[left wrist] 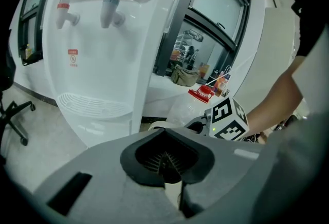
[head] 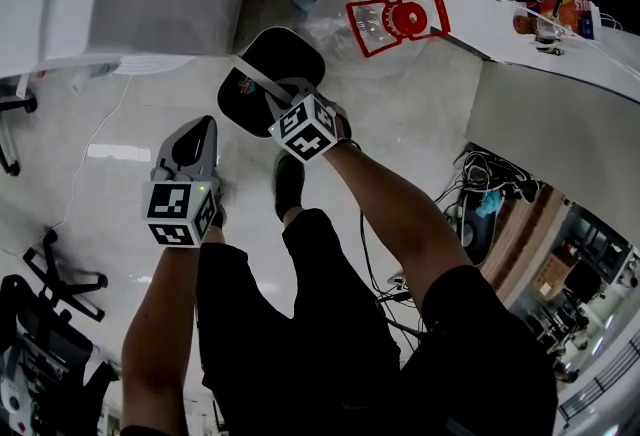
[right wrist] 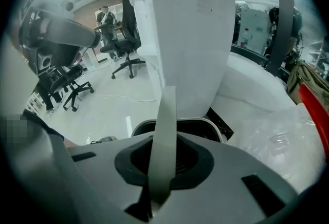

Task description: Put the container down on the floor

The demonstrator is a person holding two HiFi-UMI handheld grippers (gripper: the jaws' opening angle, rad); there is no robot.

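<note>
While right gripper [right wrist: 156, 202] clamps handle [right wrist: 165, 130], container [head: 266, 74] hangs below.

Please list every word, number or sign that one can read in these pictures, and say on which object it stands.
No text here can be read.
Small red sticker on the white water dispenser: too small and blurred to read.
Red label on the clear plastic bottle: print too small to read.
Labels on the coloured bottles on the white counter: blurred.
</note>
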